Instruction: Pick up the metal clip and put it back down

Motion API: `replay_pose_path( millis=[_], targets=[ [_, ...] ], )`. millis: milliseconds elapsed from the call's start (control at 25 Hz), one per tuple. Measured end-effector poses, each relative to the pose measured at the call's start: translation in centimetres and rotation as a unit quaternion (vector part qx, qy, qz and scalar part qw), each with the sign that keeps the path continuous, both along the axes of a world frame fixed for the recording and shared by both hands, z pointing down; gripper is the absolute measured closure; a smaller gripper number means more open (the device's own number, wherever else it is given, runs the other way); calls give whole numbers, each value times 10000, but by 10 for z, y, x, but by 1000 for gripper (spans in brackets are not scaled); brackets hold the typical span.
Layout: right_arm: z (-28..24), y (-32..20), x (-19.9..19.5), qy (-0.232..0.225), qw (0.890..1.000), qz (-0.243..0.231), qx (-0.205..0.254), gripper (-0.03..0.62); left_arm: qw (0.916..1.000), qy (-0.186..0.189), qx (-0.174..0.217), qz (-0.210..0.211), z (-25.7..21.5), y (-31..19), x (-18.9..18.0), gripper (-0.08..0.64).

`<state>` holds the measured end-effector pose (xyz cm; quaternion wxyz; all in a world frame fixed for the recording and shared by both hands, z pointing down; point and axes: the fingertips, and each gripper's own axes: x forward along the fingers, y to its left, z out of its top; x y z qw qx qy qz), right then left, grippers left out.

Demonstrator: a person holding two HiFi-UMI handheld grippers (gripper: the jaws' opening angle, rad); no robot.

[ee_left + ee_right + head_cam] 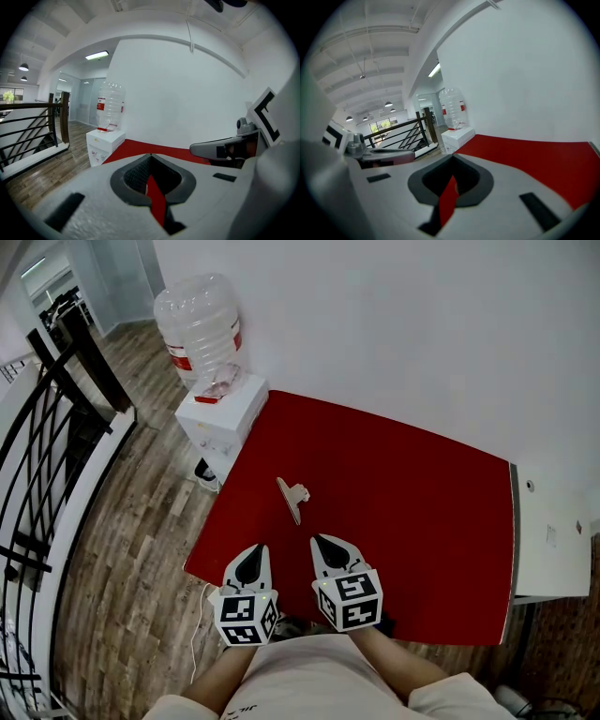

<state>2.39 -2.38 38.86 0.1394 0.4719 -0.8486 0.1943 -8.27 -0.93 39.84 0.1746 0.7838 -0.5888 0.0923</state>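
Meanwhile, left gripper [254,551] and right gripper [320,543] hover, jaws closed and empty, near metal clip [292,496] on red table [412,521]; apparently lying flat, it could skid if pinched.

Your right gripper [452,159] has its jaws together, nothing between them, red table [529,154] ahead.

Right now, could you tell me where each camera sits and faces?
Head view: on the head, steeply down at the red tabletop, silver metal clip, left gripper, right gripper, forearms.
Left gripper view: on that gripper, along its shut jaws toward the white wall.
Right gripper view: likewise, own shut jaws, same wall.
All share the clear water bottle.
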Motion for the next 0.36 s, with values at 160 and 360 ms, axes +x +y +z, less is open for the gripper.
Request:
replay_pose_path(
  millis=[160, 360],
  targets=[
    [-2, 1, 2, -1, 10000, 20, 12, 589, 10000, 11, 2, 3, -1, 2, 0, 555],
    [-1, 5, 3, 3, 10000, 40, 10, 588, 10000, 14, -11, -9, 1, 6, -1, 555]
  ],
)
